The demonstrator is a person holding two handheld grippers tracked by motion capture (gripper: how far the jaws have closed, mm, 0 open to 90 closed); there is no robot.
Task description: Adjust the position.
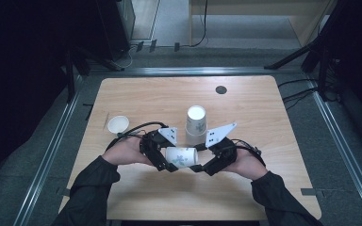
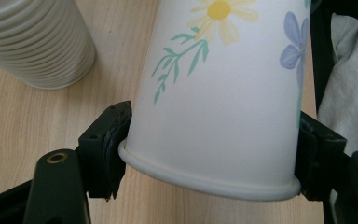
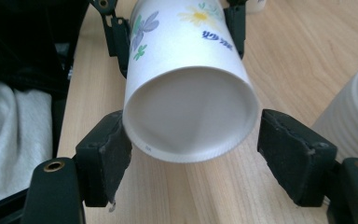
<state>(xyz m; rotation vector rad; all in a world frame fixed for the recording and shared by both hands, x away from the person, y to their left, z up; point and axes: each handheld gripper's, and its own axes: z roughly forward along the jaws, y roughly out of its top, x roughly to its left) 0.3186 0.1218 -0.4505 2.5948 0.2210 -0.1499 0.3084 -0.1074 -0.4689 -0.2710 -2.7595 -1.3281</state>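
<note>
The flowered paper cup [image 1: 181, 156] lies on its side in the air just above the table [image 1: 264, 113], between the two hands. The left gripper [image 1: 166, 165] squeezes the cup near its rolled rim, so the cup cannot drop. The right gripper [image 1: 197, 165] sits at the closed bottom end. Its left pad touches the cup wall but its right pad stands a little apart, so it is not pinching. I think the cup is being passed across, or pulled off the stack.

The tall stack of cups [image 1: 196, 123] stands just behind, bottoms up. A small white cup [image 1: 118, 124] sits well apart on the left, and it looks empty
</note>
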